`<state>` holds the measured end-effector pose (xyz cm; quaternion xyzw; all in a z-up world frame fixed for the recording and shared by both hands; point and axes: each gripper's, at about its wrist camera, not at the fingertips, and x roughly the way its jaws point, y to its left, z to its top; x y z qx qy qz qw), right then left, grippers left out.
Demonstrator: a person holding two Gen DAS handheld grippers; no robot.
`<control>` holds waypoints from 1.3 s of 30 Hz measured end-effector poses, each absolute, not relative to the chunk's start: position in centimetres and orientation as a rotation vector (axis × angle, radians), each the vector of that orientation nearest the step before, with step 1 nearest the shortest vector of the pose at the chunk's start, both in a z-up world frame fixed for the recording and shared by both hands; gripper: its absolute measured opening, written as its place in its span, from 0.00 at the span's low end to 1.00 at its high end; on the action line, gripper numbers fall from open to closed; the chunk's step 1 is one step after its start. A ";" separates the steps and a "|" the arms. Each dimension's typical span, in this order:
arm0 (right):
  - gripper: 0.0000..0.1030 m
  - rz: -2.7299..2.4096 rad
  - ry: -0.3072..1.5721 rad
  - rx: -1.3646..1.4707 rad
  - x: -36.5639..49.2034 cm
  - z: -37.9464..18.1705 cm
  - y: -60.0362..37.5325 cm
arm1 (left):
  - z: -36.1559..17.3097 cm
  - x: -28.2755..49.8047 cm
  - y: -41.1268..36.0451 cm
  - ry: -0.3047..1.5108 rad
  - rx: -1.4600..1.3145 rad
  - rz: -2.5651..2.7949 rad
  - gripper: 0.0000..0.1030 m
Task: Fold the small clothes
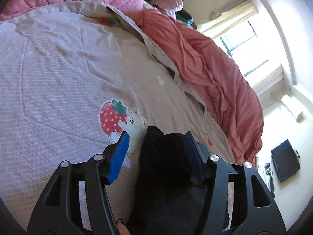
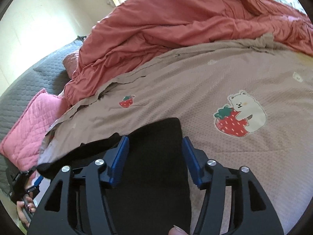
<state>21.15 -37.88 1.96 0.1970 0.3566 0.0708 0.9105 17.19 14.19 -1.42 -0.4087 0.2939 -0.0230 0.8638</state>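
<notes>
A small black garment (image 1: 166,168) lies on the beige bedspread (image 1: 58,78) printed with a strawberry and bear (image 1: 117,119). My left gripper (image 1: 156,135) stands open over it; the cloth rests against the right-hand blue pad (image 1: 192,156), while the left-hand pad is clear of it. In the right wrist view the black garment (image 2: 154,156) lies flat, with one end trailing off to the left. My right gripper (image 2: 155,139) is open and straddles it, with the pads at its two edges and not pinching.
A rumpled coral duvet (image 2: 176,19) is heaped along the far side of the bed. Pink quilted pillows (image 2: 29,129) and a grey quilt (image 2: 29,82) lie to the left. A hand (image 2: 23,213) holds the other gripper at lower left. A window (image 1: 244,45) lights the room.
</notes>
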 end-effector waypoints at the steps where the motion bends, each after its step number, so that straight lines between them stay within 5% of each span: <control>1: 0.57 0.158 0.733 0.390 20.7 2.0 -37.4 | -1.5 17.0 14.3 0.615 -0.851 -0.048 0.55; 11: 0.69 0.222 0.773 0.103 17.4 1.0 -30.7 | -2.6 16.5 11.5 0.745 -0.709 -0.071 0.63; 25: 0.71 0.059 0.793 0.236 14.7 0.0 -35.9 | -4.1 15.7 7.5 0.865 -0.492 -0.031 0.66; 28: 0.71 0.058 0.816 0.247 15.1 -0.6 -36.2 | -4.1 15.3 7.3 0.867 -0.488 -0.042 0.47; 30: 0.71 0.070 0.838 0.260 15.6 -1.1 -36.2 | -4.2 15.2 7.0 0.868 -0.498 -0.074 0.19; 32: 0.70 0.062 0.877 0.256 16.1 -1.9 -35.9 | -3.8 15.0 6.5 0.862 -0.462 -0.065 0.15; 33: 0.58 0.067 0.893 0.256 16.3 -2.1 -35.8 | -3.5 14.9 6.1 0.854 -0.428 -0.062 0.13; 34: 0.26 0.078 0.910 0.257 16.3 -2.4 -35.6 | -3.2 14.7 5.8 0.850 -0.406 -0.058 0.12; 37: 0.11 0.077 0.876 0.191 15.5 -1.7 -34.9 | -2.6 13.8 5.7 0.841 -0.375 -0.050 0.09; 39: 0.09 0.059 0.870 0.179 15.1 -1.5 -35.1 | -2.7 13.3 6.2 0.841 -0.404 -0.050 0.09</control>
